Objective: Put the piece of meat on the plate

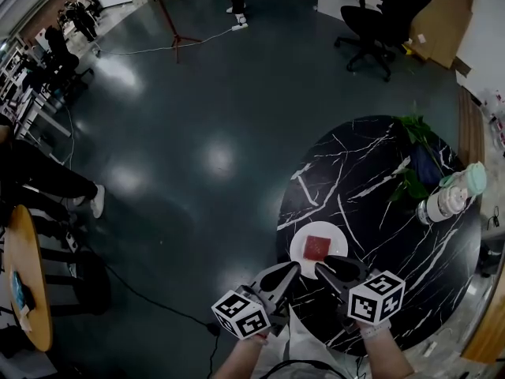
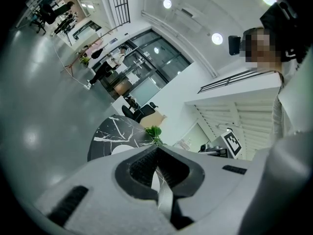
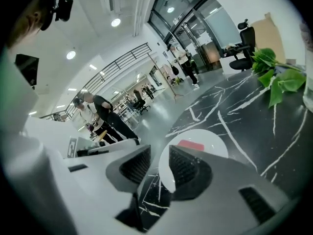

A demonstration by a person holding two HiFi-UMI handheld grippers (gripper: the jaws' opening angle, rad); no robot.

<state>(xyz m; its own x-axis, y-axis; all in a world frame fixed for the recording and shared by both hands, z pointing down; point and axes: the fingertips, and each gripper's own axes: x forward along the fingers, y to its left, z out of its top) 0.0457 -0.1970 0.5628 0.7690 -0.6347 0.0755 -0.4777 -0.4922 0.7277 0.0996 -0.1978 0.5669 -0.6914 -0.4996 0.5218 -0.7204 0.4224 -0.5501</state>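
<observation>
A red square piece of meat (image 1: pixel 318 246) lies flat on a small white plate (image 1: pixel 297 253) near the front edge of the round black marble table (image 1: pixel 371 172). Both grippers hover just short of the plate, apart from it. My right gripper (image 1: pixel 319 268) has a gap between its jaws and nothing in it; in the right gripper view (image 3: pixel 159 152) the meat (image 3: pixel 190 144) and the plate (image 3: pixel 212 140) show beyond the jaws. The left gripper (image 1: pixel 295 268) points level, its pads (image 2: pixel 146 163) meeting at the tips with nothing held. The table (image 2: pixel 115 131) lies ahead.
A leafy plant (image 1: pixel 414 152) and a pale bottle (image 1: pixel 454 192) stand at the table's right side. An office chair (image 1: pixel 379 14) stands behind the table. A wooden round table (image 1: pixel 28 283) and a seated person's legs (image 1: pixel 47 180) are at the left. A cable (image 1: pixel 150 298) runs across the floor.
</observation>
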